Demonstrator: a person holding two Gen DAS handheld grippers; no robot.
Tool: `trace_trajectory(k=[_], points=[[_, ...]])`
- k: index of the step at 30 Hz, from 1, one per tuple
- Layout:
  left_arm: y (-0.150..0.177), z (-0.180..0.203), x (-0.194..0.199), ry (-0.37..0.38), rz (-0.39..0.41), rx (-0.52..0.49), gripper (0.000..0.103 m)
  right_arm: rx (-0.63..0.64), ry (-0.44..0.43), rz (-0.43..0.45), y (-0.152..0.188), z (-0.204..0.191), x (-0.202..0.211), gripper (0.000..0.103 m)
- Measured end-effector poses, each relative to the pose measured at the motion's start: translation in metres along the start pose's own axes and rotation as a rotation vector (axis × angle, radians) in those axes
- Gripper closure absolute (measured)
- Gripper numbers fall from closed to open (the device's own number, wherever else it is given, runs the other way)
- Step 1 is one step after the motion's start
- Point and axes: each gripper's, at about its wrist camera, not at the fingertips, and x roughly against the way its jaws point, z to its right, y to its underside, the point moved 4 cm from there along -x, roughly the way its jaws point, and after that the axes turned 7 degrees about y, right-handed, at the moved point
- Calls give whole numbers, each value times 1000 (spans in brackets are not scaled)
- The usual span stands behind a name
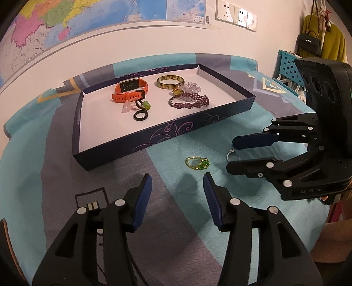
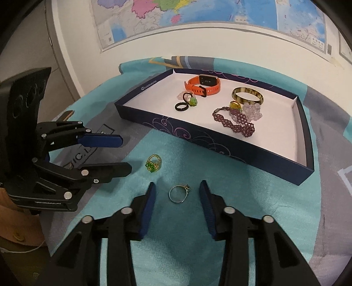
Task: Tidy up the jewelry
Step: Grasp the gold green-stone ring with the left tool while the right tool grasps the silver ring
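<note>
- Writing is little: small white logo print on the wall of the shallow dark blue cardboard tray [image 2: 140,100], too small to read.
- Tray stands on a turquoise-and-grey patterned cloth [image 1: 167,158]; a coloured wall map [image 1: 55,19] and white sockets [image 1: 236,14] are behind.
- Green beaded ring [image 1: 196,163] and thin silver ring [image 2: 178,193] lie on the cloth, outside the tray.
- Left gripper [image 1: 177,190] has its jaws apart, empty; right gripper [image 2: 177,199] has its jaws apart around the silver ring, not touching it.

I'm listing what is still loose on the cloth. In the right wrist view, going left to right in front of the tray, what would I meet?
Left gripper, jaws open, nothing between them → green beaded ring → silver ring, lying between the open right gripper's fingers, untouched.
</note>
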Motion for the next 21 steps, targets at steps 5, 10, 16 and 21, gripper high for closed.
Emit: trace_trajectory(k=[5, 10, 16, 21], points=[[-2, 2, -2, 7, 4, 5, 50, 43, 43, -1, 0, -3, -1, 85], [-6, 7, -8, 23, -8, -6, 50, 11, 21, 2, 1, 2, 0, 86], [-12, 9, -22, 32, -39, 2, 52, -53, -4, 20, 2, 11, 4, 86], [-18, 9, -28, 27, -44, 16, 62, -74, -14, 28, 3, 14, 5, 86]])
